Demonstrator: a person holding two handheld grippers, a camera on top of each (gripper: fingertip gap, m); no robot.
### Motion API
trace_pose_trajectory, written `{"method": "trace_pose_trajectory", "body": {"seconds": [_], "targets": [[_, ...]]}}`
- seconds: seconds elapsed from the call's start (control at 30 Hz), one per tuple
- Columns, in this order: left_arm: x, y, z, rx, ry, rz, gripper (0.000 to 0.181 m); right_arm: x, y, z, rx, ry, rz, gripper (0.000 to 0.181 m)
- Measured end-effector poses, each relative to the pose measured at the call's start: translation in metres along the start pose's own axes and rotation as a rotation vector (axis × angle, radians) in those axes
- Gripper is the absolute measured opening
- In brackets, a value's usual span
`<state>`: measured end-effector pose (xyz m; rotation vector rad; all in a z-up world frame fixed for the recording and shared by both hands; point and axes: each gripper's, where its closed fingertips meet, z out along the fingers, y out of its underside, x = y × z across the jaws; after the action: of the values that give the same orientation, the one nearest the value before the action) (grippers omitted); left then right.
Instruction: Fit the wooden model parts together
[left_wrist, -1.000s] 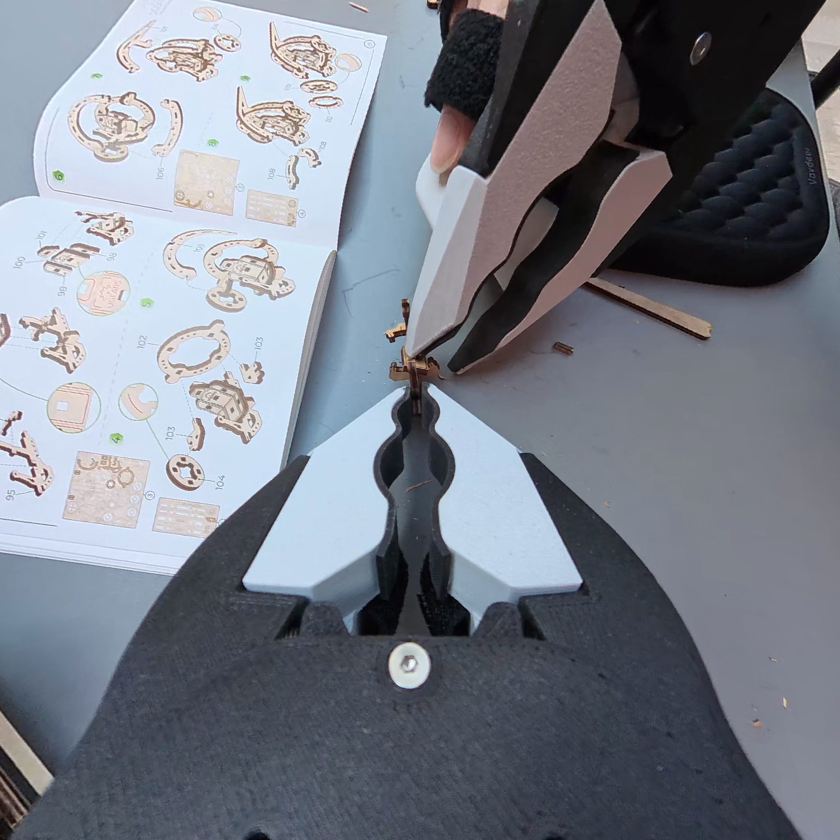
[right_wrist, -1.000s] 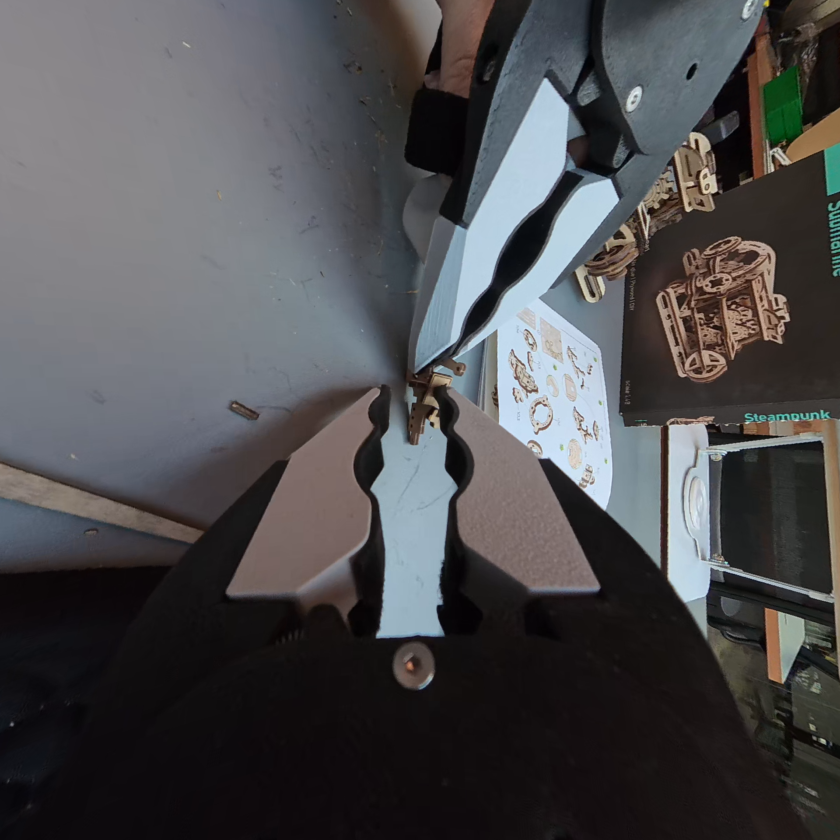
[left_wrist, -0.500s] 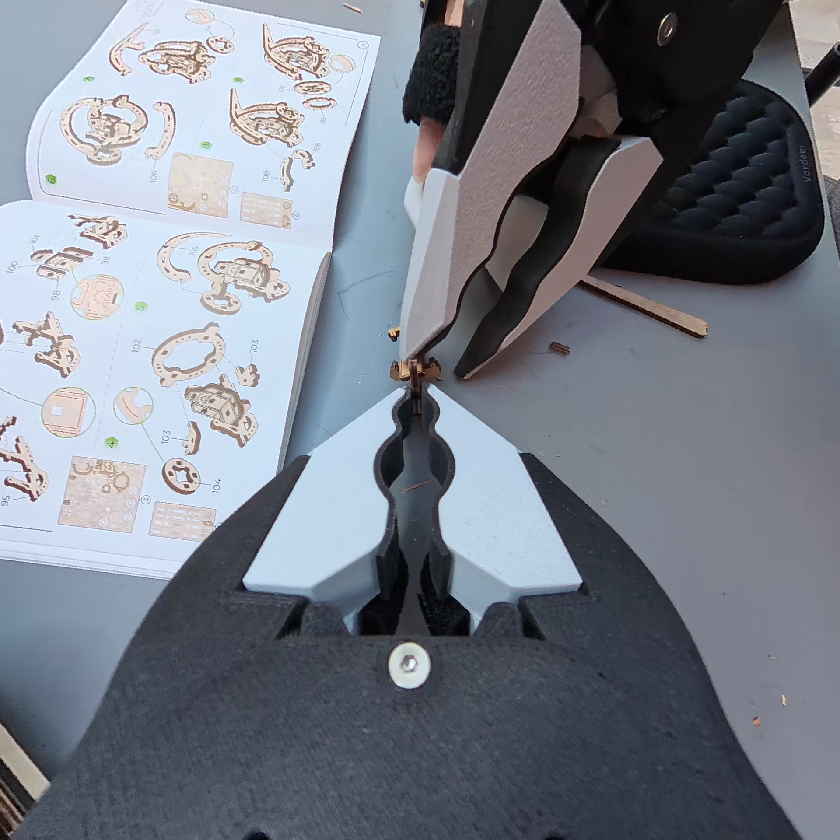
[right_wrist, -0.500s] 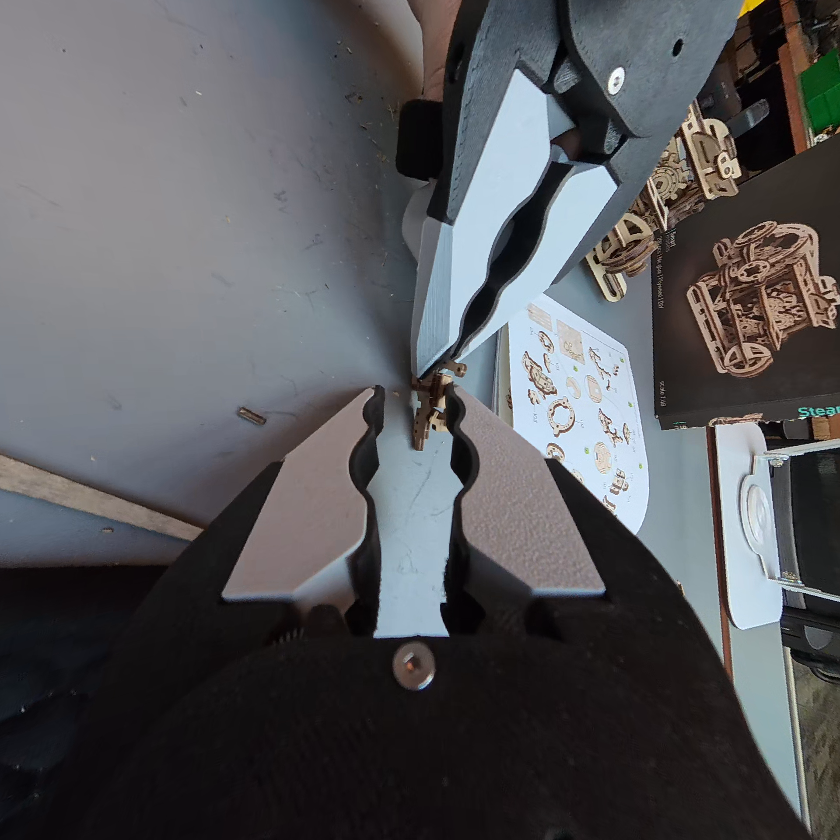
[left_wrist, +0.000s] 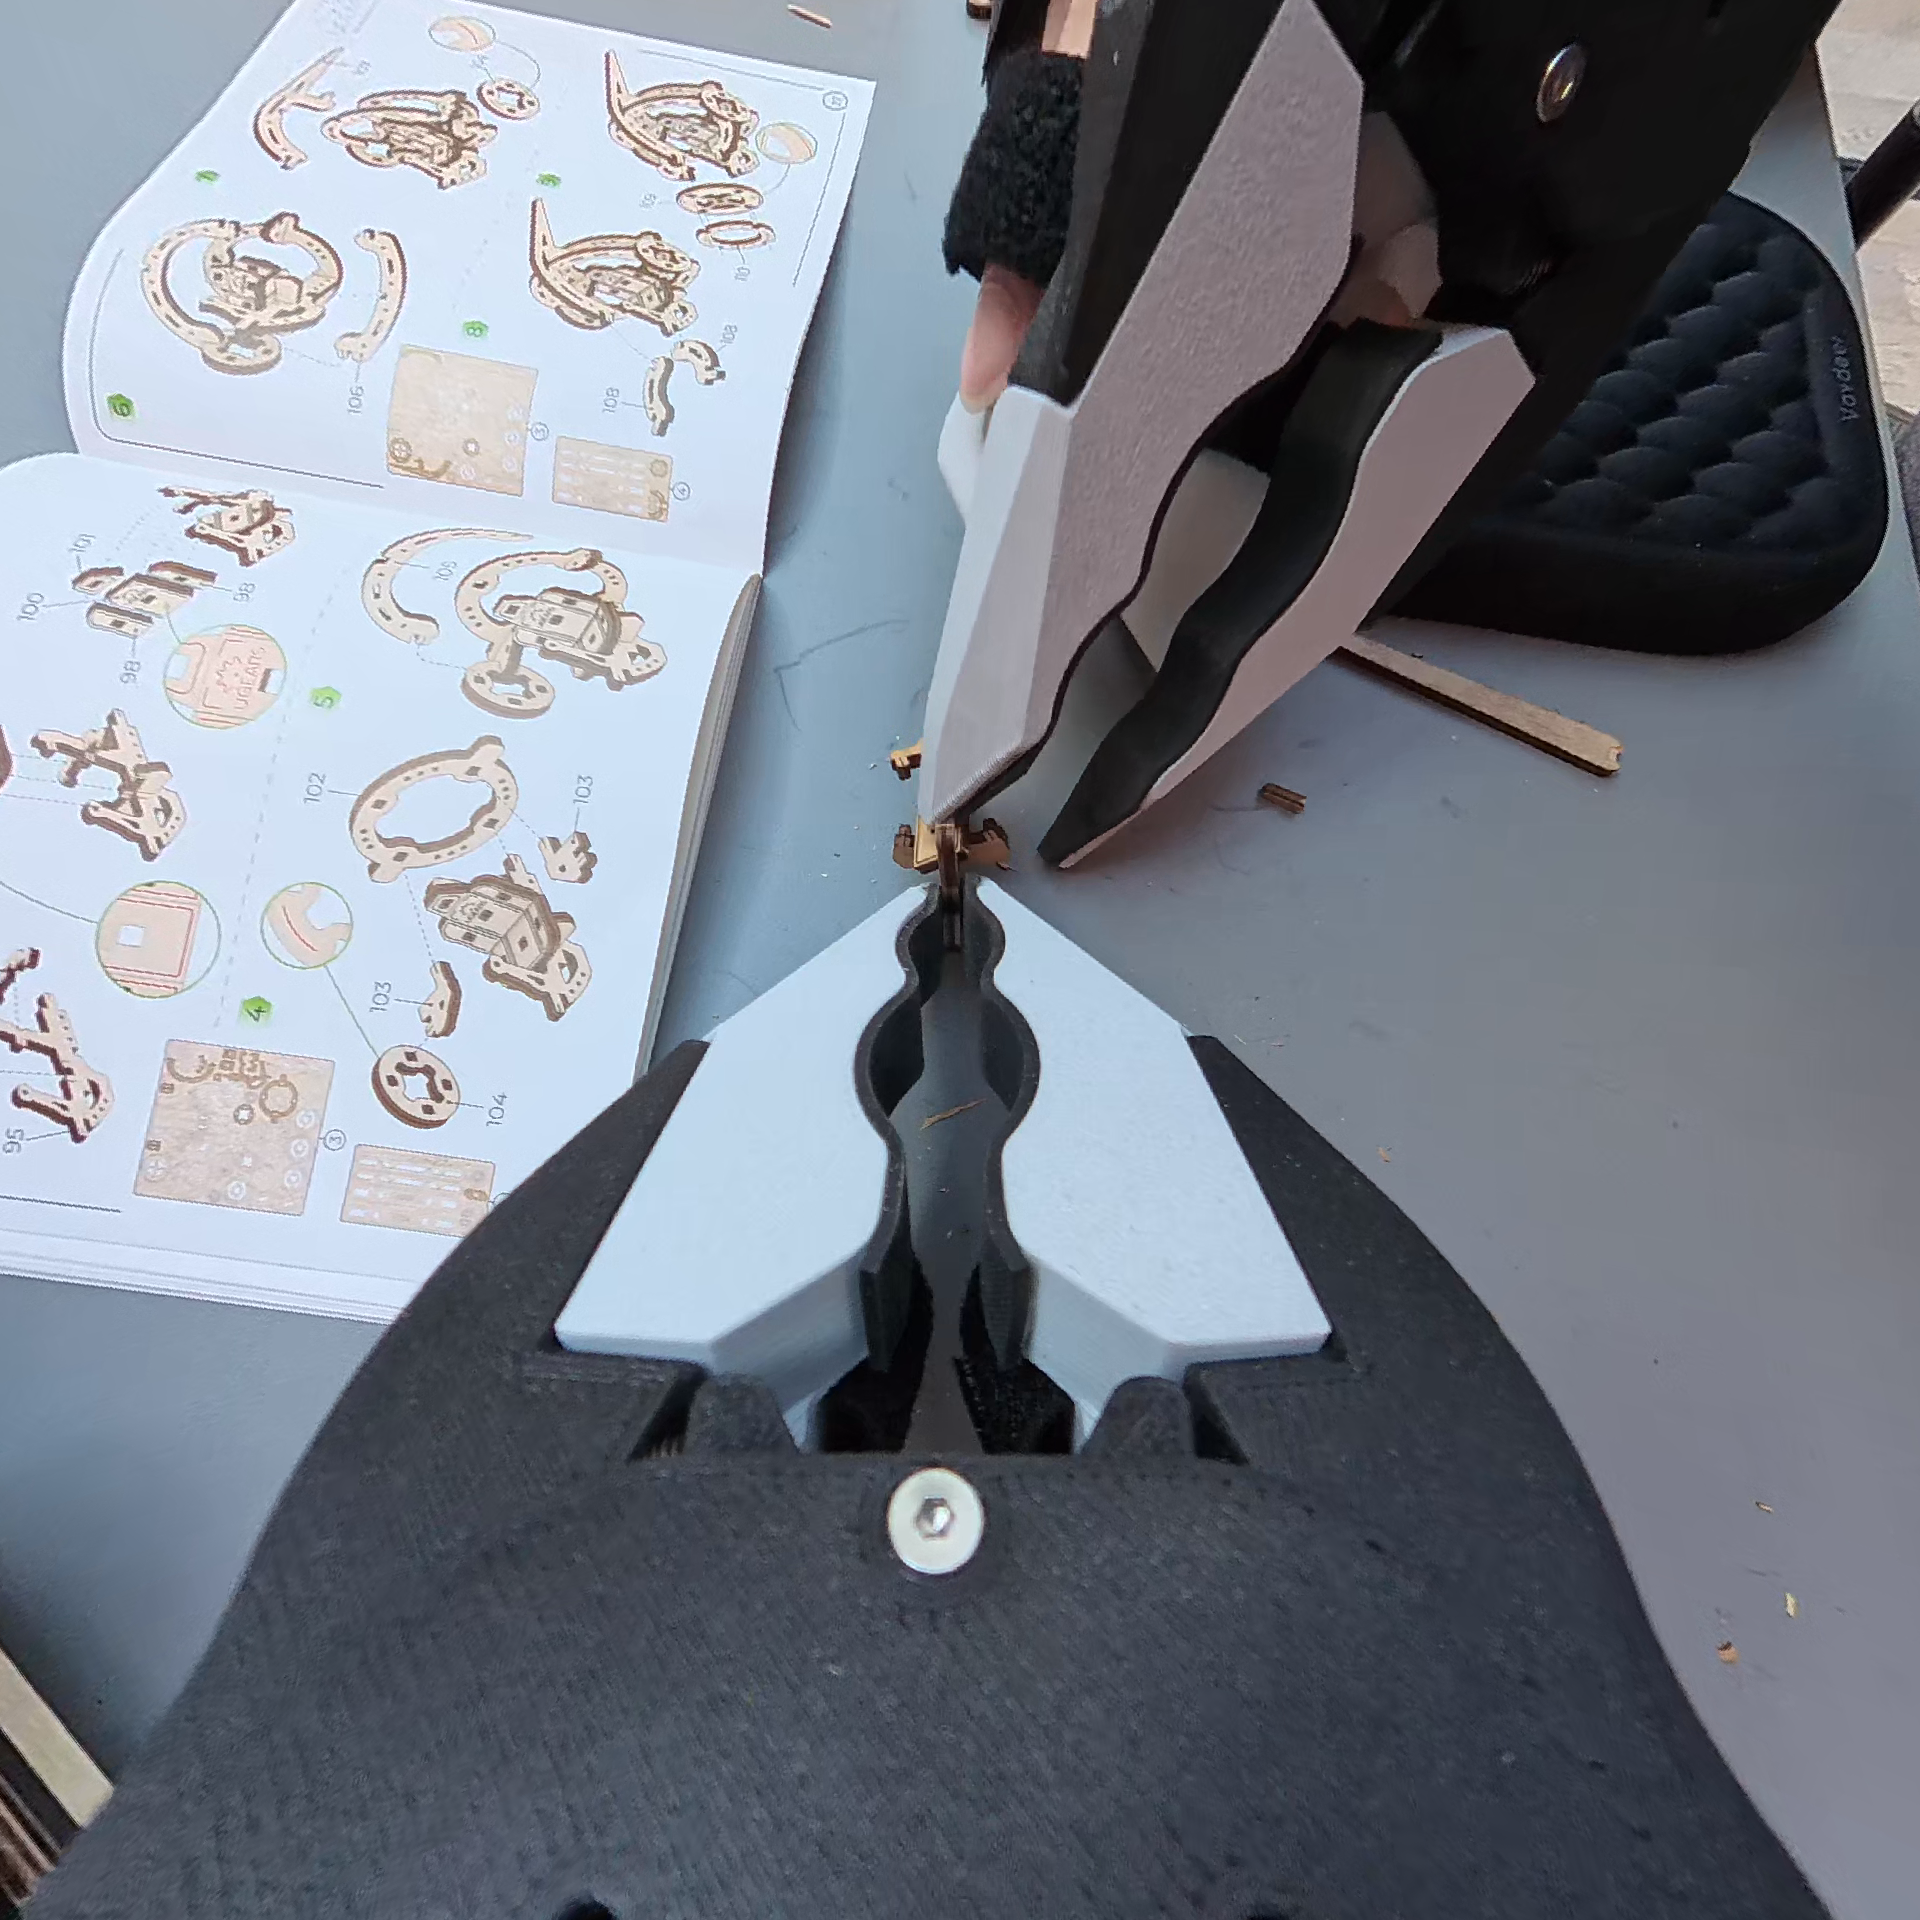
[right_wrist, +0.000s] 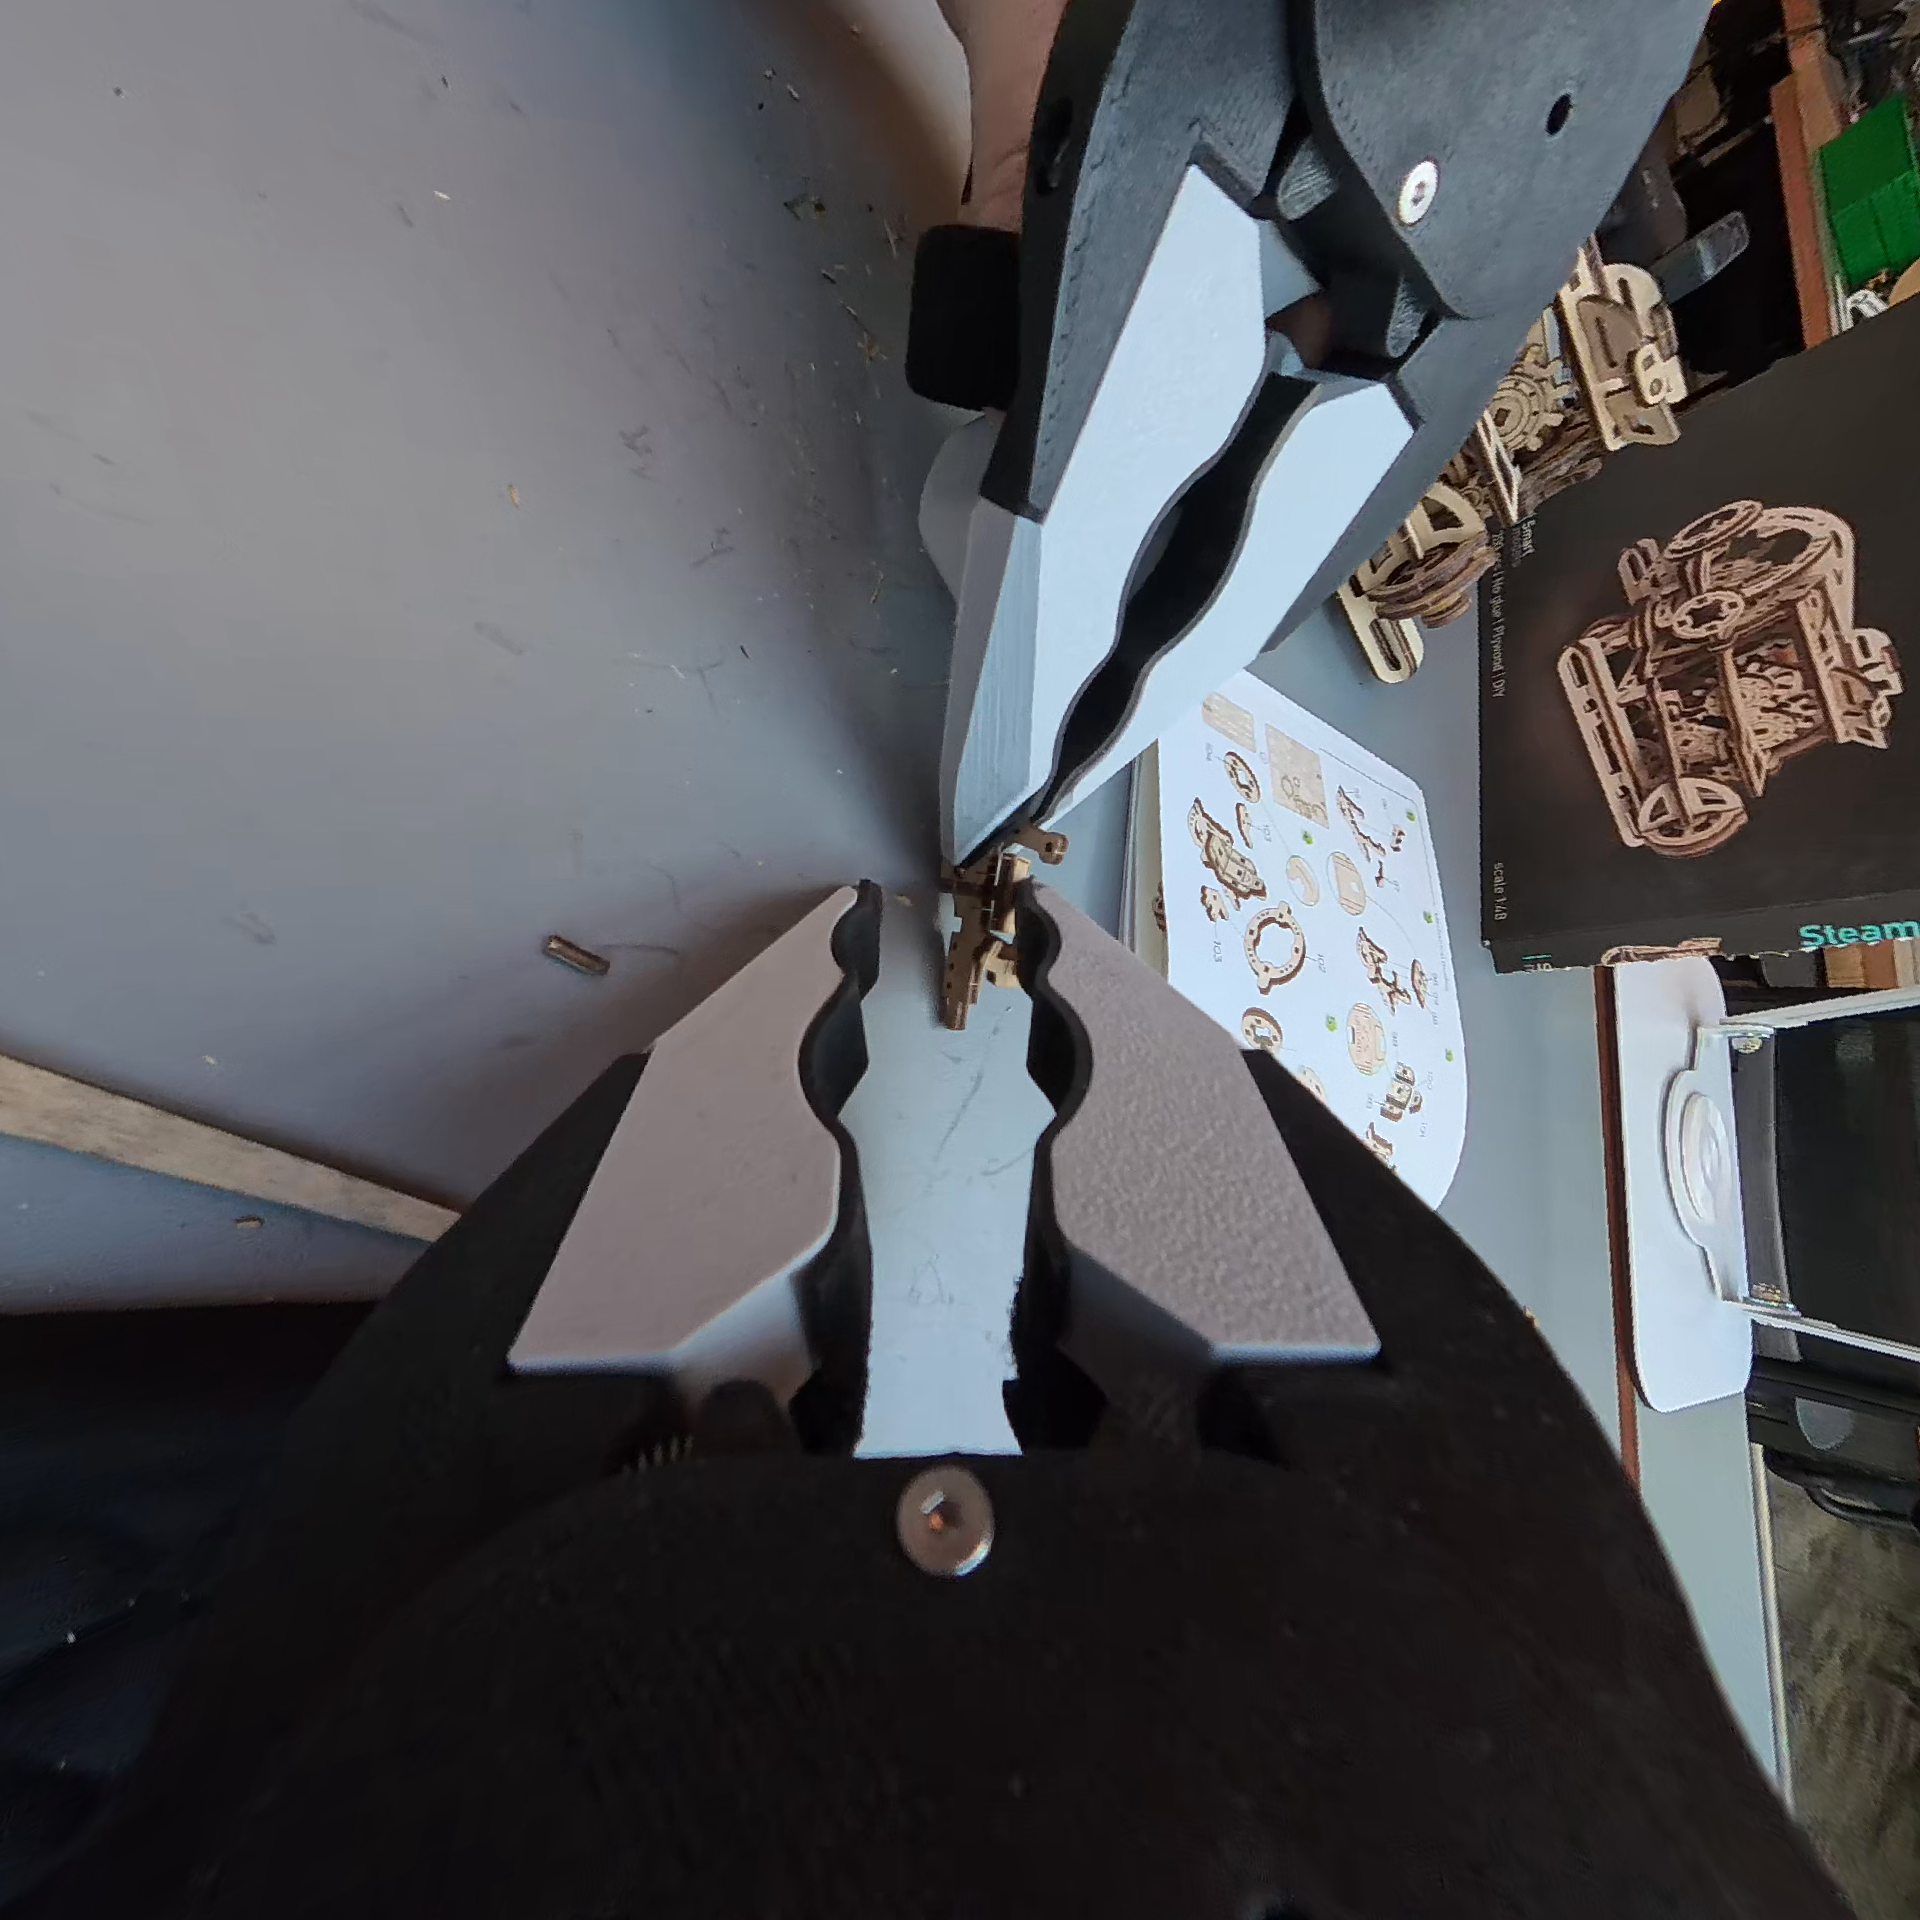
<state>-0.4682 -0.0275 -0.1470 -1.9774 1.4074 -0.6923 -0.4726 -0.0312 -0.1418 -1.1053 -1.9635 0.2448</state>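
A small wooden model part (left_wrist: 948, 844) is held just above the grey table (left_wrist: 1455, 1143). My left gripper (left_wrist: 951, 896) is shut on its near end. My right gripper (left_wrist: 997, 836) comes down from the upper right with its jaws apart, one fingertip (left_wrist: 940, 800) touching the top of the part. In the right wrist view the part (right_wrist: 977, 940) sits between the tips of my open right gripper (right_wrist: 948, 896), close against the right-hand finger (right_wrist: 1143, 1091). The left gripper (right_wrist: 987, 847) pinches its far end from above. A second tiny wooden piece (left_wrist: 907, 758) peeks out behind the right fingertip.
An open instruction booklet (left_wrist: 364, 623) lies left of the grippers and also shows in the right wrist view (right_wrist: 1320, 935). A black cushion (left_wrist: 1714, 468), a wooden strip (left_wrist: 1486, 707) and a small wooden bit (left_wrist: 1283, 798) lie to the right. A black box (right_wrist: 1714, 675) and a built wooden model (right_wrist: 1507, 468) stand beyond. My left and right fingertips are right by each other. The right tips stand about 5 centimetres off the small wooden bit (left_wrist: 1283, 798). It is also in sight in the right wrist view (right_wrist: 567, 961).
The right gripper has tilted more upright and shifted slightly, still open. The part now sits closer to its right-hand finger. The left gripper keeps its hold.
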Motion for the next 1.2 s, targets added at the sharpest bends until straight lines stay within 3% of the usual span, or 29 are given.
{"method": "trace_pose_trajectory", "body": {"seconds": [0.57,0.9,1.2], "targets": [[-0.0003,-0.0009,0.0009,0.005,0.052,-0.097,0.0,0.0034,0.0027,0.002,-0.063,0.122,-0.153,0.019],[-0.0005,-0.0009,0.0008,0.01,0.057,-0.111,0.0,0.0088,0.0033,0.0027,-0.121,0.294,-0.27,0.011],[-0.0006,-0.0009,0.0009,0.012,0.058,-0.115,0.0,0.009,0.0035,0.0024,-0.11,0.296,-0.213,0.011]]}}
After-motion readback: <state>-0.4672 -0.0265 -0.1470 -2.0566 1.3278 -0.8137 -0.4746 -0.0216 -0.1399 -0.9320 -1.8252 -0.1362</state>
